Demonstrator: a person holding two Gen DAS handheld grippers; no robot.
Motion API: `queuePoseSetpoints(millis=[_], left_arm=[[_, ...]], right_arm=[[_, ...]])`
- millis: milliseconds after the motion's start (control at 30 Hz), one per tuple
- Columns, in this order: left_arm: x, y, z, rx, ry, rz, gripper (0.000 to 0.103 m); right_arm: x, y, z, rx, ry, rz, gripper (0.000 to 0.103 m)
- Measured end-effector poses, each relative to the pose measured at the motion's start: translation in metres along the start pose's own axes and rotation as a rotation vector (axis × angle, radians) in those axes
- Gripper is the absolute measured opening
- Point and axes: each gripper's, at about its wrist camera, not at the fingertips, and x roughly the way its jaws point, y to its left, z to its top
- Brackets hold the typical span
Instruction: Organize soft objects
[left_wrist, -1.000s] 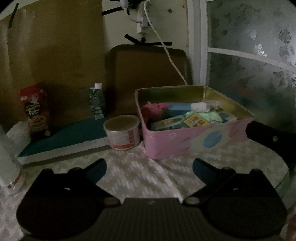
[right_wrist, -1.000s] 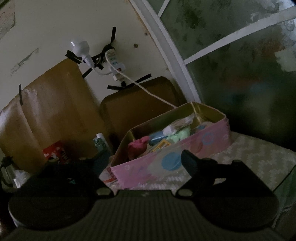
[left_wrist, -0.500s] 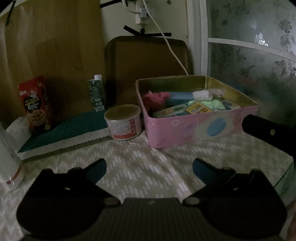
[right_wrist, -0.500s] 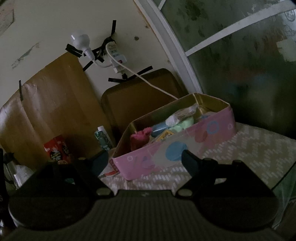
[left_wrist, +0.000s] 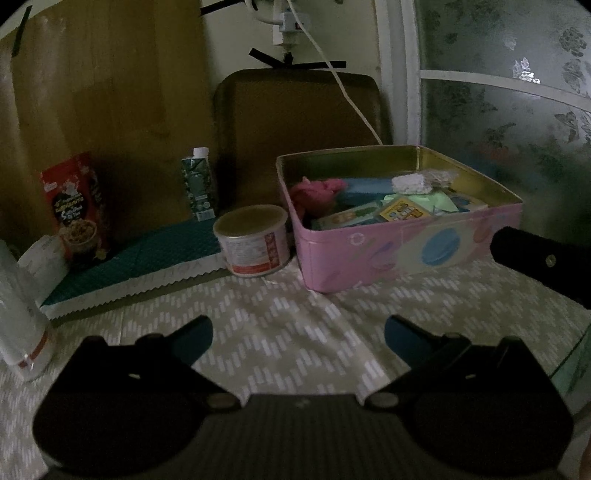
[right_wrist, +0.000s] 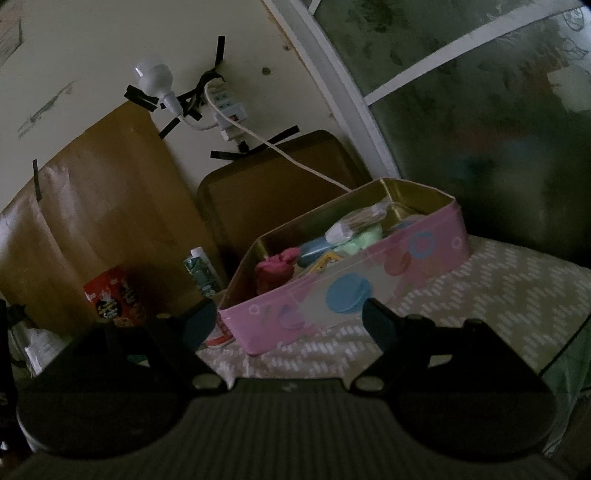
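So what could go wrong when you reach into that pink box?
1. The pink tin looks piled near its rim, so pulling the pink cloth out might drag the packets along.
2. The can stands close beside the tin; a nudge could knock it.
3. The white cord hangs just behind the tin and might snag the right gripper.

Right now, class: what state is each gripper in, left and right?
Left gripper: open, holding nothing.
Right gripper: open, holding nothing.
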Motion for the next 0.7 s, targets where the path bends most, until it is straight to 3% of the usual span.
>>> queuePoseSetpoints(millis=[367,700], left_arm=[[-0.002,0.001,0.0,-0.001,-0.013,0.018,0.103],[-0.014,0.003,0.001,0.009,-0.079,0.091,0.103]], right_arm=[[-0.001,-0.001,0.0,0.001,0.001,-0.001,0.088],[-0.003,0.001,-0.001,-0.009,-0.025,-0.012,0.088]])
